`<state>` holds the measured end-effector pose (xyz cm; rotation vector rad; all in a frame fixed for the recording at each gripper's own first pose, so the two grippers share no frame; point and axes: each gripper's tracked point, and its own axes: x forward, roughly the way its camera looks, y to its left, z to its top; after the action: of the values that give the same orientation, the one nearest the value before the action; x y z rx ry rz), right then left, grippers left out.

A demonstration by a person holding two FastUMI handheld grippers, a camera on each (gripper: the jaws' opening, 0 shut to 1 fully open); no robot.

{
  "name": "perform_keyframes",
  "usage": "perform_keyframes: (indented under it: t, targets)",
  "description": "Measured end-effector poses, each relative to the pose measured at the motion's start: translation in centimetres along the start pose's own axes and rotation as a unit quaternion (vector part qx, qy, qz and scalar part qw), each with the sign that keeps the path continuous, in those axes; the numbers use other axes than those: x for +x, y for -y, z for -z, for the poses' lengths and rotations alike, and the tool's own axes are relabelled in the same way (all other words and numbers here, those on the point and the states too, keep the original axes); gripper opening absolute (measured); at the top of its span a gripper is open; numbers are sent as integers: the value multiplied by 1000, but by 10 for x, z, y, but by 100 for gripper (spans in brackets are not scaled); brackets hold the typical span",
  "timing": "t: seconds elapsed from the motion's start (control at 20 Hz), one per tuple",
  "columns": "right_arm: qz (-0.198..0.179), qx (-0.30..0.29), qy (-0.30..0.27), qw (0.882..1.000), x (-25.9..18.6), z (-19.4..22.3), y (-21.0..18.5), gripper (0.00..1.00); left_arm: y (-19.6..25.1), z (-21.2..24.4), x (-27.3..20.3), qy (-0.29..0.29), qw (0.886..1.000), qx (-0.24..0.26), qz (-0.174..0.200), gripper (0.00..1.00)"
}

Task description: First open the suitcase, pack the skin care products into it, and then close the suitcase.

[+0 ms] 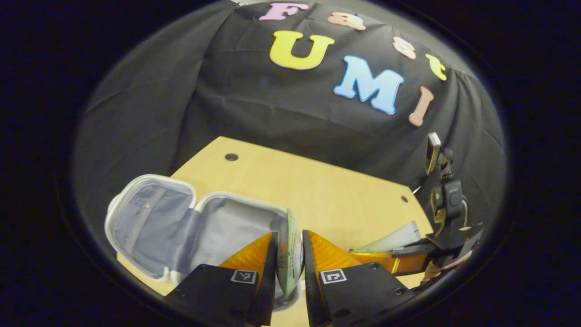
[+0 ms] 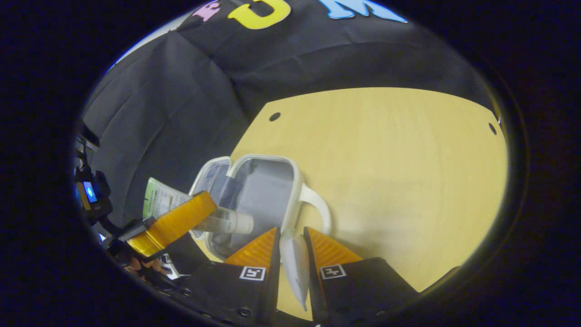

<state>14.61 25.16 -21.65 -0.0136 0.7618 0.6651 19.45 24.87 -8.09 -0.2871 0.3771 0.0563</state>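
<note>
A small white suitcase (image 1: 150, 225) lies open on the table, grey lining up; in the right gripper view the suitcase (image 2: 261, 190) shows a white handle (image 2: 320, 204). My left gripper (image 1: 289, 236) is shut on a green tube (image 1: 290, 256), seen edge-on. From the right gripper view, the left gripper (image 2: 181, 218) holds that green tube (image 2: 159, 197) with its white cap (image 2: 236, 222) over the case's open half. My right gripper (image 2: 290, 231) is shut on a pale grey tube (image 2: 294, 268) just in front of the case. The right gripper (image 1: 399, 256) and its grey tube (image 1: 395, 238) sit right of the left one.
The wooden table (image 2: 386, 159) stretches behind and to the right of the case, with small dark holes (image 2: 274, 116) near its corners. Black cloth walls close off the back and left. A hand (image 2: 145, 263) holds the left gripper at the table's near edge.
</note>
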Motion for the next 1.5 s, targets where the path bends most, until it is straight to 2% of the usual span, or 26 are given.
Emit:
perform_keyframes:
  t: [0.1,0.15,0.2,0.25,0.3,0.35,0.4,0.5,0.55,0.6,0.65,0.7,0.75,0.8,0.85,0.95,1.1,1.2,1.5]
  targets:
    - [-10,-14,-34,999,24,16,-27,26,-28,19,1,-51,998,16,-15,39]
    - [-9,-20,-51,998,35,26,-38,29,-38,29,0,-74,997,23,-23,36]
    - [-4,-28,-65,997,42,35,-44,25,-45,37,-1,-95,995,30,-29,36]
    - [4,-37,-76,996,49,46,-46,28,-52,43,0,-113,992,36,-33,39]
    - [9,-43,-88,995,54,55,-48,29,-59,50,1,-131,990,39,-36,36]
    - [11,-45,-96,994,60,61,-50,29,-63,56,1,-146,988,39,-35,39]
    - [15,-45,-106,993,63,66,-50,26,-65,62,3,-165,985,38,-34,36]
    - [29,-47,-123,991,69,75,-45,29,-76,60,10,-178,982,53,-43,37]
    - [38,-46,-123,991,72,76,-44,29,-85,55,13,-176,981,66,-56,34]
    - [52,-46,-113,991,73,69,-41,26,-93,50,16,-169,981,74,-68,37]
    - [55,-43,-100,992,73,63,-41,30,-97,46,21,-161,982,74,-71,37]
    - [57,-36,-91,994,71,54,-40,35,-97,45,25,-157,983,71,-69,41]
    - [51,-24,-87,995,73,50,-46,41,-96,45,27,-154,984,65,-65,63]
    - [49,-15,-84,995,76,46,-47,63,-95,44,27,-146,986,56,-60,71]
    - [52,-12,-80,995,77,44,-46,69,-92,41,27,-136,988,44,-53,68]
    - [57,-18,-63,996,71,35,-41,75,-94,29,29,-99,994,25,-48,79]
    - [93,-45,-20,994,62,10,-26,84,-114,-5,15,-16,998,7,-59,80]
    - [107,-44,-8,993,50,1,-15,84,-144,-22,-2,19,996,9,-89,80]
    - [121,-15,11,992,23,-3,13,87,-258,-39,-52,51,986,-13,-156,81]
